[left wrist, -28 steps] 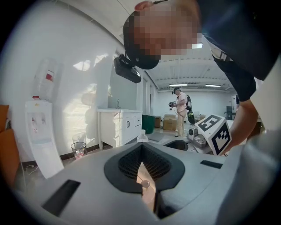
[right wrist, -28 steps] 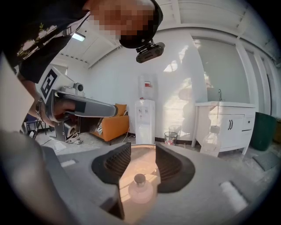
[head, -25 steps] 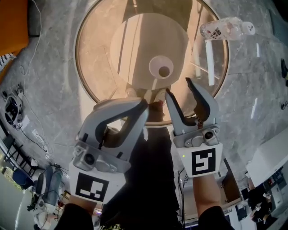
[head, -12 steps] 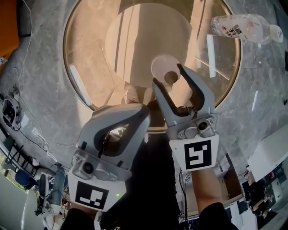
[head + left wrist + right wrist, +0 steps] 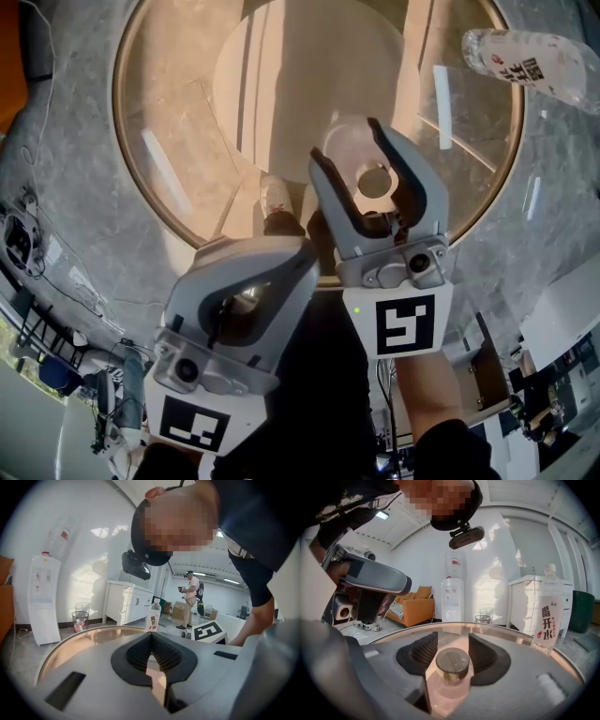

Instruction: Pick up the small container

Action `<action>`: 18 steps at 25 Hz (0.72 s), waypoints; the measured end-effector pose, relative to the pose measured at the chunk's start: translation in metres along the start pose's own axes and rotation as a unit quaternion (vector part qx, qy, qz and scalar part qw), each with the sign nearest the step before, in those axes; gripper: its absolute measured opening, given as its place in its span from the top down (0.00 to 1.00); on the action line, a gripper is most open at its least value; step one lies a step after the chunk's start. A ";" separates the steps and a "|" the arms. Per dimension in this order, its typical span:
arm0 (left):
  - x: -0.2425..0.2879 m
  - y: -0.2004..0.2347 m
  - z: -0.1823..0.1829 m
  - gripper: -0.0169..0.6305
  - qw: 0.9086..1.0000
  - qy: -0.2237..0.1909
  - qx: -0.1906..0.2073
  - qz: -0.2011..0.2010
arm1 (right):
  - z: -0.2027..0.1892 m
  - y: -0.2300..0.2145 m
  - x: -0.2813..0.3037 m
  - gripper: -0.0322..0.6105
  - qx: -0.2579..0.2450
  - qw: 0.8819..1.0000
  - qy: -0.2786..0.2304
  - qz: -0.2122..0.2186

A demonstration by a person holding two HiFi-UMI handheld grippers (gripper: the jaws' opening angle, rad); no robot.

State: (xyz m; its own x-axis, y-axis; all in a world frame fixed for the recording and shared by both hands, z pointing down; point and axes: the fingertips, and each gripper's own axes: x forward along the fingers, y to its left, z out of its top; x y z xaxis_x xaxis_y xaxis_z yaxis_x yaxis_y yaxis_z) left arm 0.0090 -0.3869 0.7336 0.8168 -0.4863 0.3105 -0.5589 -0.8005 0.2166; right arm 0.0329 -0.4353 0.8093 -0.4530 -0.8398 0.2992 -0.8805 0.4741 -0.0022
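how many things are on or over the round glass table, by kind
small container: 1
water bottle: 1
grippers: 2, the left gripper and the right gripper
total: 4

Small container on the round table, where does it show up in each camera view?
Head view: the small container sits right of centre, between the open jaws of the right gripper.
Left gripper view: not in it.
Right gripper view: low centre, between the jaws.
Shared landmark: the water bottle, seen in all three.
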 end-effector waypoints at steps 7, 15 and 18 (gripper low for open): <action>-0.003 0.000 -0.010 0.95 1.000 0.013 -0.010 -0.007 | -0.012 -0.009 0.008 0.73 -0.049 0.998 0.022 -0.044; -0.006 0.010 -0.006 0.95 1.000 0.014 -0.001 -0.004 | -0.011 -0.010 0.003 0.84 -0.075 0.995 0.030 -0.054; -0.009 0.008 -0.003 0.95 1.000 0.013 0.001 -0.005 | -0.012 -0.012 -0.001 0.84 -0.063 0.996 0.037 -0.057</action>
State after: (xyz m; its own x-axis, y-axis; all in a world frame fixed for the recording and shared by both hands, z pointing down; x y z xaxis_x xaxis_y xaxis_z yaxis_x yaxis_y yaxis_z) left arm -0.0026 -0.3877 0.7355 0.8184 -0.4683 0.3330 -0.5499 -0.8063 0.2177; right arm 0.0455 -0.4372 0.8201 -0.3345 -0.8706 0.3607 -0.8990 0.4096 0.1551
